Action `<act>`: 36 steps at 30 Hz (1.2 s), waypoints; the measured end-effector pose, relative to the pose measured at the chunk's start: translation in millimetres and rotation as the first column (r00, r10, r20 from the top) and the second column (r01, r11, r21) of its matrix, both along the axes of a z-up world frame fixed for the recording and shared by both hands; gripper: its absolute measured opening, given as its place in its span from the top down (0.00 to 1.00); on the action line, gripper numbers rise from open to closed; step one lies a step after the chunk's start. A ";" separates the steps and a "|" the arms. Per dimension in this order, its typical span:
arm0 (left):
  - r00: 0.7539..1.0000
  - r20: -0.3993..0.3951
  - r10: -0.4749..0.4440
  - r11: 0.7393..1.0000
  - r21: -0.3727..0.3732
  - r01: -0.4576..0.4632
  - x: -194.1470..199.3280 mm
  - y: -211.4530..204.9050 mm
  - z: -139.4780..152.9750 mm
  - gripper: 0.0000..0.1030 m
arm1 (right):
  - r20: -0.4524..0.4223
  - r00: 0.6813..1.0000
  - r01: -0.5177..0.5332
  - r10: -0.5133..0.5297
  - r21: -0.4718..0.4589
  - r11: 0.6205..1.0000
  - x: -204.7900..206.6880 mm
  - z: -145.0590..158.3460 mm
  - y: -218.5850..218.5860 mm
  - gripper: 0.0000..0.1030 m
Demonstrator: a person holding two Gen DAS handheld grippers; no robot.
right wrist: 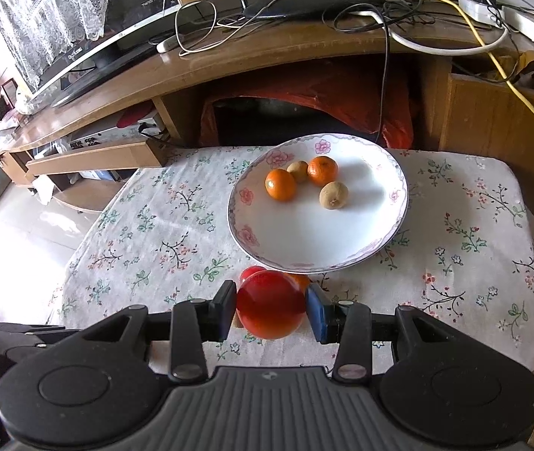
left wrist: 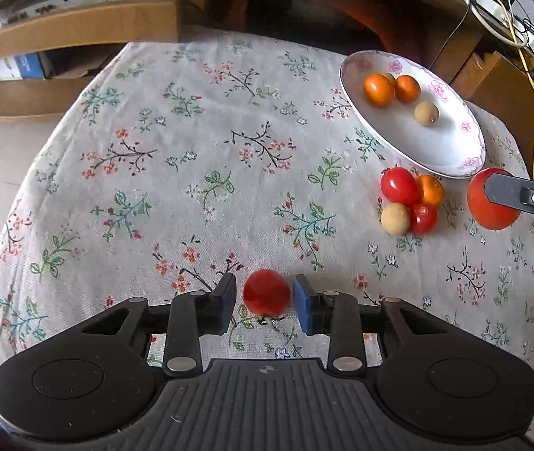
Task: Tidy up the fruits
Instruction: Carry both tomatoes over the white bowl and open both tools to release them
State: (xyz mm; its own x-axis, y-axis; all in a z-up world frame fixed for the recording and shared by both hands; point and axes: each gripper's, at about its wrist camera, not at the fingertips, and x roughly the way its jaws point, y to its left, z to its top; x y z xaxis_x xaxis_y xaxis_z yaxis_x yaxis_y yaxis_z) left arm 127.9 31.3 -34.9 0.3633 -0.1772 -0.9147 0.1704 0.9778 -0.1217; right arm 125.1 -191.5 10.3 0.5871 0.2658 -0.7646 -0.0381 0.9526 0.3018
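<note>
Two fisheye views, each taken from just behind a gripper and looking forward along its two fingers, down at a counter [left wrist: 191, 188] covered in floral cloth.

The left wrist view sits low and close above the counter, with its fingers [left wrist: 225, 300] at the bottom centre. The plate [left wrist: 436, 143] lies well ahead and to the right of them, near a wooden desk [left wrist: 79, 26].

The right wrist view faces the same plate [right wrist: 304, 240] directly ahead of its fingers [right wrist: 223, 310], much nearer, with the desk [right wrist: 267, 60] beyond.

Both views share the plate, the cloth and the desk. The right gripper's finger [left wrist: 511, 195] shows at the left view's right edge.
</note>
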 end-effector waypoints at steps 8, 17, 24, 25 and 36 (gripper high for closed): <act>1.000 0.003 -0.005 0.999 0.034 0.005 0.8 -11.9 -4.5 0.64 | -0.002 1.000 -0.008 0.008 -0.001 1.000 -0.8 -0.7 0.8 0.60; 0.997 0.030 -0.066 0.995 0.073 0.064 -6.8 -27.3 1.4 0.68 | 0.015 1.000 0.005 -0.005 -0.003 1.000 -0.4 5.4 -3.9 0.60; 0.991 0.098 -0.086 0.996 0.009 0.085 12.6 -43.4 24.5 0.67 | 0.013 0.999 0.038 -0.038 -0.017 0.999 11.2 3.2 -14.4 0.60; 0.990 0.106 -0.088 0.996 -0.001 0.088 16.6 -47.5 27.0 0.67 | 0.014 0.999 0.039 -0.039 -0.016 0.999 13.6 3.2 -15.5 0.60; 0.976 0.165 -0.139 0.989 -0.030 0.146 55.5 -92.6 36.6 0.67 | 0.006 0.998 0.062 -0.061 -0.031 0.998 41.8 -7.7 -27.9 0.60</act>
